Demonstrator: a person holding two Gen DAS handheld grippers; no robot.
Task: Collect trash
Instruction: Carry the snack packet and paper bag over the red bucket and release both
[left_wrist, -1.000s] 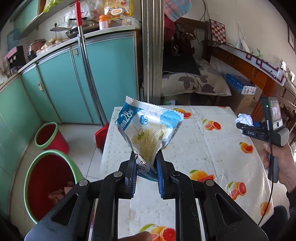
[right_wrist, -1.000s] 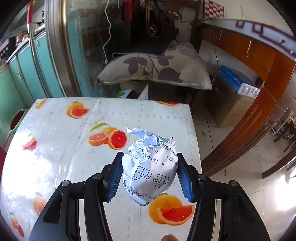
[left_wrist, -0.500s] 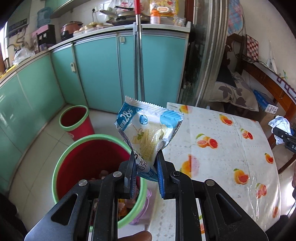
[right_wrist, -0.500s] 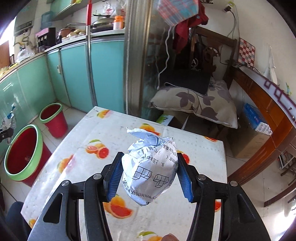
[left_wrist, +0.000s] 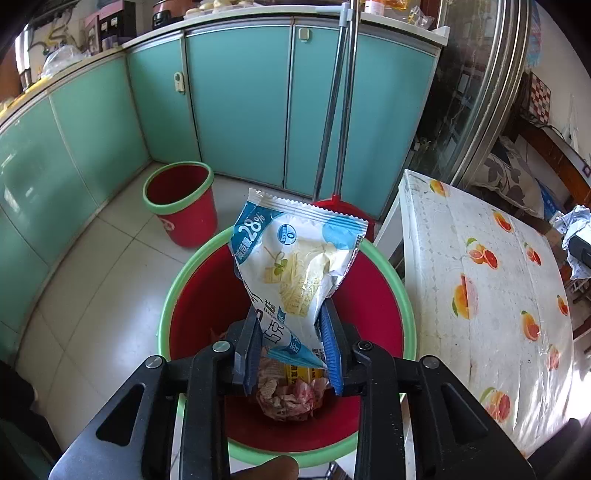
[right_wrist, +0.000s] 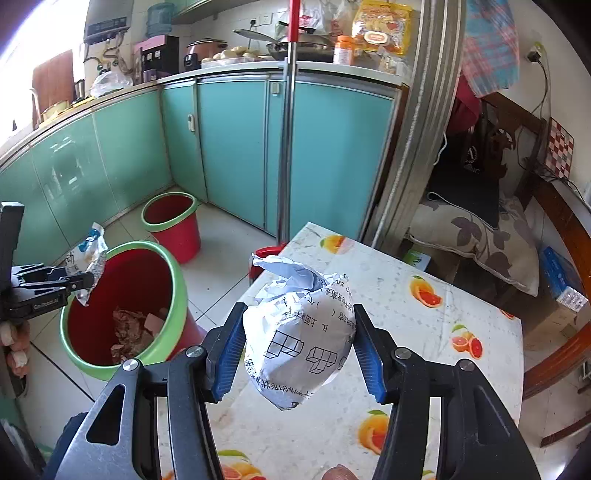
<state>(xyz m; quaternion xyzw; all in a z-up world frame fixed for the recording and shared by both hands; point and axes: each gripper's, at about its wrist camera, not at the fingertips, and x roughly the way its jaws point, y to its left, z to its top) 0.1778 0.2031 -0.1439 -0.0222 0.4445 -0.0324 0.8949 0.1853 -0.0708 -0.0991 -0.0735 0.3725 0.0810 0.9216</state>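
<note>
Left wrist view: the left tongs (left_wrist: 291, 350) are opening around a white-and-blue foil snack wrapper (left_wrist: 295, 266) over the large green-rimmed red plastic bucket (left_wrist: 391, 280). The right tongs (right_wrist: 299, 350) are clamping a crumpled ball of printed white paper (right_wrist: 299, 332) above the fruit-patterned table (right_wrist: 424, 325).

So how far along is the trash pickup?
Done: the large bin already holds crumpled scraps. In hand: the left gripper is over it, jaws opening around the snack wrapper; the right gripper holds a crumpled paper ball above the table. Left: drop both.
</note>
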